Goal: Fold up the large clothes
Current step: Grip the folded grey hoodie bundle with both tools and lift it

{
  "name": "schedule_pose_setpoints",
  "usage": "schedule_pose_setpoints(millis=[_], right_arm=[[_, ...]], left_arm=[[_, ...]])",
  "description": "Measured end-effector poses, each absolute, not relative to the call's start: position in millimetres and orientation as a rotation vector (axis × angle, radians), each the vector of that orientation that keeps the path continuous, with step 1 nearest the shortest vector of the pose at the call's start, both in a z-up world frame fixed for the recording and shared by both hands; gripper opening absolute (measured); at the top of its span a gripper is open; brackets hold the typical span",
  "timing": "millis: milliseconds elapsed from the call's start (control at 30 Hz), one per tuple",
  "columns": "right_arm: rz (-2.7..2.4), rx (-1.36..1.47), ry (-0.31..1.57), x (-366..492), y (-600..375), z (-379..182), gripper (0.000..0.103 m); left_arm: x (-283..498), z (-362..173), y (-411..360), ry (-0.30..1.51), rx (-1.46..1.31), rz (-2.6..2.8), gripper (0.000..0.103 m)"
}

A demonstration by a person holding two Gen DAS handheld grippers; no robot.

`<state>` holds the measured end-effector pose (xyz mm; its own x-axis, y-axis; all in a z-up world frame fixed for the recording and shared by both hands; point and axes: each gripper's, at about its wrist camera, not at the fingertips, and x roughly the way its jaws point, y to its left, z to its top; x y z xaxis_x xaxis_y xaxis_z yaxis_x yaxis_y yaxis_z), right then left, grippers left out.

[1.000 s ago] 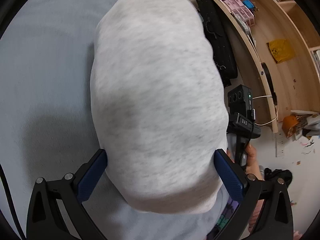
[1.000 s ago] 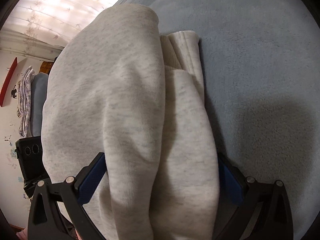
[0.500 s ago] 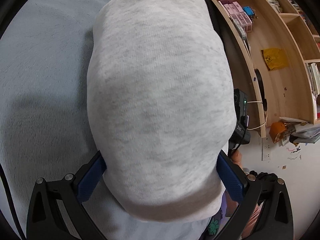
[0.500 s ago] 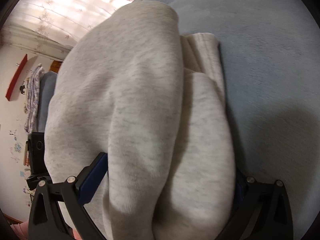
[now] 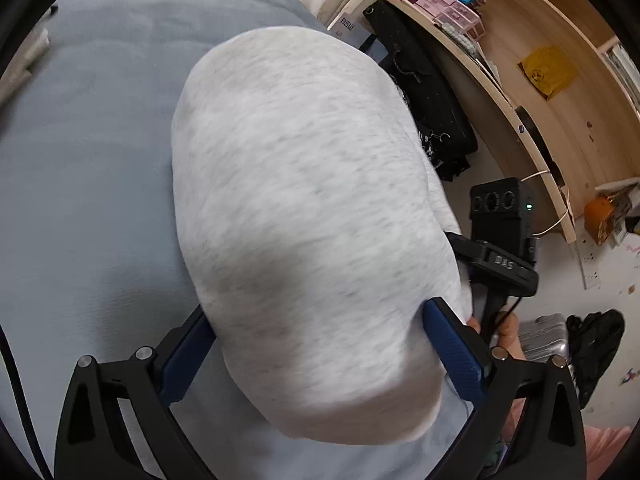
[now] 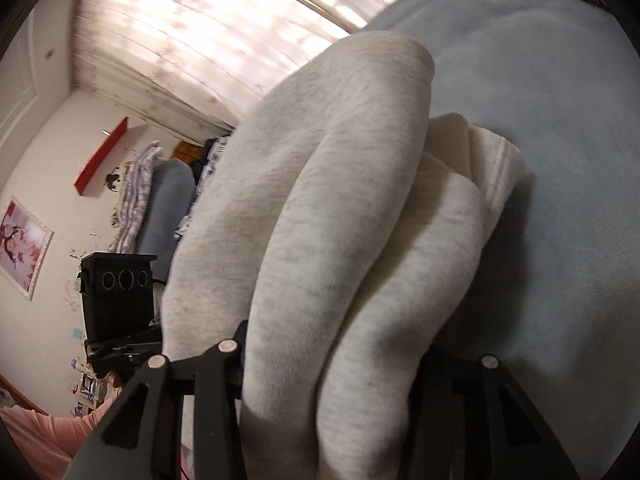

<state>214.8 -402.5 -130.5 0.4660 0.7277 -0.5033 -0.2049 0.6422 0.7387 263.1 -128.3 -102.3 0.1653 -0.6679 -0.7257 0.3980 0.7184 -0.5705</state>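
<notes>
A folded light grey sweatshirt (image 5: 312, 200) lies as a thick bundle on the pale blue bed cover (image 5: 80, 160). My left gripper (image 5: 320, 352) stands open and wide, its blue pads (image 5: 188, 356) flanking the near end of the bundle. In the right wrist view the sweatshirt (image 6: 340, 200) is bunched into ridges, with a ribbed cuff (image 6: 492, 160) showing at its right side. My right gripper (image 6: 336, 360) is closing, and its jaws squeeze the cloth, which hides the pads. The right gripper's black body (image 5: 504, 240) shows beside the bundle in the left wrist view.
A wooden shelf unit (image 5: 540, 80) with boxes stands right of the bed, and a black bag (image 5: 432, 100) leans against it. A silver suitcase (image 5: 544, 336) sits on the floor. A curtained window (image 6: 200, 20) lies beyond the bed cover (image 6: 560, 160). A pink sleeve (image 6: 40, 428) is at lower left.
The right jaws have narrowed onto the sweatshirt and bunched it into folds. Both views have tilted up, and more of the room now shows. The left jaws are as wide as before.
</notes>
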Motion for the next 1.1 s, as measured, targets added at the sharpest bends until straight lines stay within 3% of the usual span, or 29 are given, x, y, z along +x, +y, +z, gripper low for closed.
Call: schedule_pose_setpoints(millis=[300,533,933,1100], right_arm=[[0.737,0.644,0.805,207,-358,-82,0.043],[0.572,0.592,0.903,216,-357,-80,0.039],[0.392,0.741,1.004,211,-456,-154,0.038],[0.414,0.773,1.000,211,-468,-167,0.038]], left_arm=[[242,-61,-99,1.050,-0.176,-0.718,0.098],[250,-87,-67,1.082,-0.359,-0.746,0.098],[270,-157,-125,1.293,-0.655,-0.962,0.103],[281,-163,-145,1.295,-0.617,-0.982,0.103]])
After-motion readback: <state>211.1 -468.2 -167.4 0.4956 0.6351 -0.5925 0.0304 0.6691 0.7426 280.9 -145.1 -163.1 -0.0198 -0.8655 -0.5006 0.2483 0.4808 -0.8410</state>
